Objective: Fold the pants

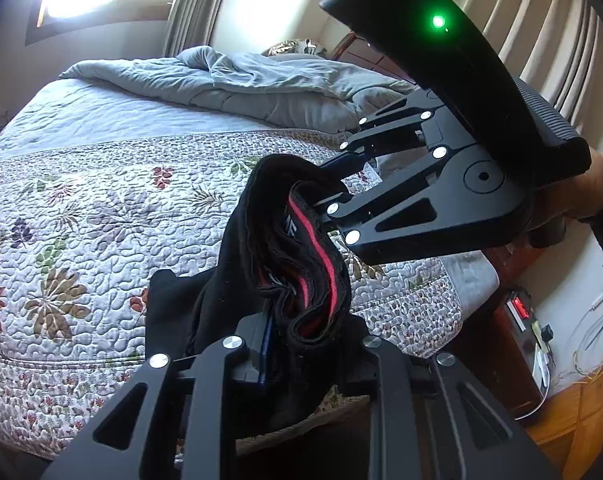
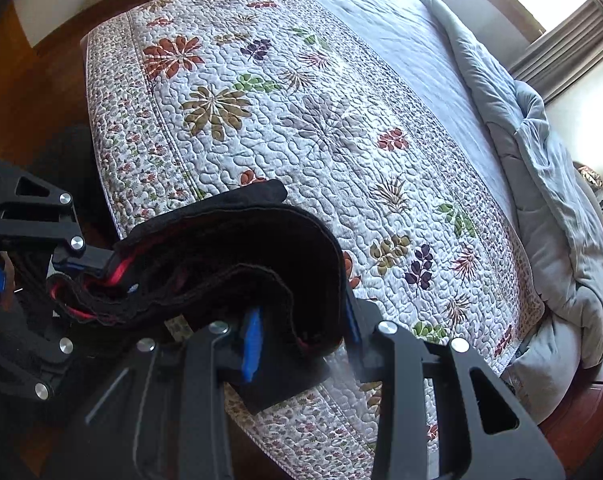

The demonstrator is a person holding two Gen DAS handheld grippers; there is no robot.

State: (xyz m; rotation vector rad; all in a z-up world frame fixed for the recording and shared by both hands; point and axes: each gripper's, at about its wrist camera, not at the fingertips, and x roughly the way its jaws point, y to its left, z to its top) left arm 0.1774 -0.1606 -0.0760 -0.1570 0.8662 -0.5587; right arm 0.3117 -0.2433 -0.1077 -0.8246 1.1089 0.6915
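Black pants (image 1: 257, 240) with a red-striped waistband hang bunched between both grippers above the near edge of the bed. In the left wrist view my left gripper (image 1: 305, 338) is shut on one end of the waistband, and the legs drop down in front of it. My right gripper (image 1: 321, 198) comes in from the upper right, shut on the other end, with a hand (image 1: 573, 196) behind it. The right wrist view shows the pants (image 2: 229, 248) arched over my right gripper (image 2: 301, 332), pinched between its blue pads. At the left, my left gripper (image 2: 97, 260) clamps the red-edged end.
A floral quilt (image 2: 301, 120) covers the bed, with a crumpled grey comforter (image 2: 541, 200) heaped at the head end. Beside the bed stand a dark nightstand with a red digital display (image 1: 517, 308) and curtains (image 1: 541, 20). Wooden floor (image 2: 41, 80) lies past the foot.
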